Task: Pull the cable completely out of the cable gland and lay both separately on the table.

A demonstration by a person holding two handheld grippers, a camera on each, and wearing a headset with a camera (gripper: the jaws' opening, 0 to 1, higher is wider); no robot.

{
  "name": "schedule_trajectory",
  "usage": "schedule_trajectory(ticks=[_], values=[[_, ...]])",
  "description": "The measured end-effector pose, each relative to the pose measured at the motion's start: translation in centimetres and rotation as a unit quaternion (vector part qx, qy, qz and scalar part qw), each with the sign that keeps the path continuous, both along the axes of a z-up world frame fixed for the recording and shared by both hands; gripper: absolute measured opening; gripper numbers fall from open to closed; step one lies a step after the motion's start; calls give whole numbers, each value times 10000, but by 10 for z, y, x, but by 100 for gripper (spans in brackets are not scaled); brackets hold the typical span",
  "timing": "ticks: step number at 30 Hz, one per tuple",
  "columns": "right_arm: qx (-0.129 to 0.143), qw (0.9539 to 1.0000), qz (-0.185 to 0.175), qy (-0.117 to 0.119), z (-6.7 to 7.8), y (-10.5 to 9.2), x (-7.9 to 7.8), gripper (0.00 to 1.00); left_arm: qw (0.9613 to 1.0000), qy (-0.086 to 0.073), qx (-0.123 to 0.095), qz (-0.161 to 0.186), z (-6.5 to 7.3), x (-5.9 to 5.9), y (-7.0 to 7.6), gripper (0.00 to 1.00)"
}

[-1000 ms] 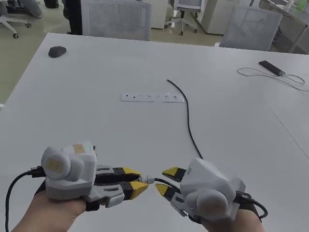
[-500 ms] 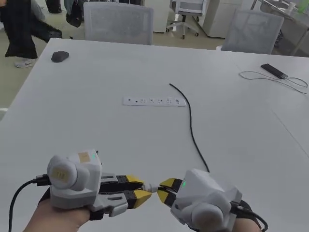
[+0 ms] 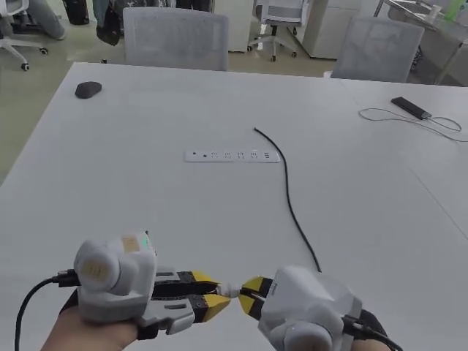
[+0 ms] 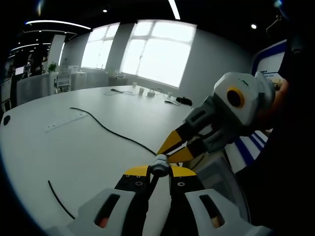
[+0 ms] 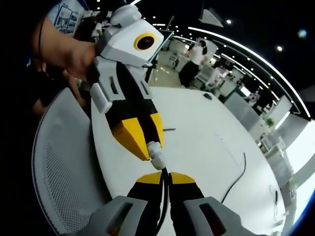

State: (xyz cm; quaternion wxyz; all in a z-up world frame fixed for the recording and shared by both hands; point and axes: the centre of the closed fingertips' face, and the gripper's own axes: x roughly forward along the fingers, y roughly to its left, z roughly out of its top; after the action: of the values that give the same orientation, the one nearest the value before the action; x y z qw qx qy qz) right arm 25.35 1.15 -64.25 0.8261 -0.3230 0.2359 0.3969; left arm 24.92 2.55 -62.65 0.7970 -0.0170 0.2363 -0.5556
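The small white plastic cable gland (image 4: 159,163) is held at the near edge of the white bench (image 3: 146,197), roughly midway along it, between the two grippers. The left gripper (image 3: 216,292) has its yellow-tipped jaws clamped on the gland body, one jaw on each side, as the left gripper view shows. The thin black cable (image 3: 287,191) leaves the gland on the right gripper's side. It passes directly between the jaws of the right gripper (image 5: 165,178), which are closed on it just beside the gland mouth. The two sets of jaws face one another, tip nearly to tip, along the line of the cable.

Assessment: this opposed hold suits a straight pull, with one gripper anchoring the gland and the other drawing the cable. Gripping close to the gland leaves little slack to buckle. The cable appears seated in the gland. Separation is not yet done, and neither part lies free on the bench. Whether the gland touches the bench surface cannot be told.

Beyond the right gripper the cable runs over the bench toward its middle. Its free end lies just beside the right end of a white power strip (image 3: 232,156). A dark computer mouse (image 3: 88,89) sits near the far left corner, well apart from the work.
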Motion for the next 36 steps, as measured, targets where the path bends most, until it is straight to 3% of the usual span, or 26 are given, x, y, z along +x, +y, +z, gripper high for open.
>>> schedule_trajectory(ticks=[4, 11, 17, 22, 23, 27, 31, 33, 36], values=[[26, 10000, -38, -39, 1, -1, 2, 0, 10000, -7, -40, 19, 1, 1, 0, 15], [136, 9989, -440, 45, -1, -14, 8, 0, 9999, -31, -116, 84, 5, 3, 2, 15], [352, 9937, -1031, 255, -10, -37, 14, 0, 9997, -23, -193, 129, 9, 4, 4, 15], [687, 9830, -1612, 549, -21, -55, 17, 0, 9997, -43, -218, 126, 11, 3, 4, 15], [671, 9827, -1634, 547, -24, -58, 18, 0, 9997, -55, -212, 122, 11, 3, 4, 15], [824, 9730, -2002, 796, -39, -70, 16, 0, 9997, -44, -202, 119, 10, 2, 4, 15], [933, 9677, -2127, 979, -48, -73, 13, 0, 9998, -31, -156, 101, 4, -2, 5, 15], [1076, 9621, -2244, 1116, -52, -72, 11, 0, 9999, -18, -118, 81, 0, -2, 5, 15], [1210, 9572, -2335, 1209, -54, -70, 11, 0, 9998, 36, -123, 119, -1, -1, 5, 15]])
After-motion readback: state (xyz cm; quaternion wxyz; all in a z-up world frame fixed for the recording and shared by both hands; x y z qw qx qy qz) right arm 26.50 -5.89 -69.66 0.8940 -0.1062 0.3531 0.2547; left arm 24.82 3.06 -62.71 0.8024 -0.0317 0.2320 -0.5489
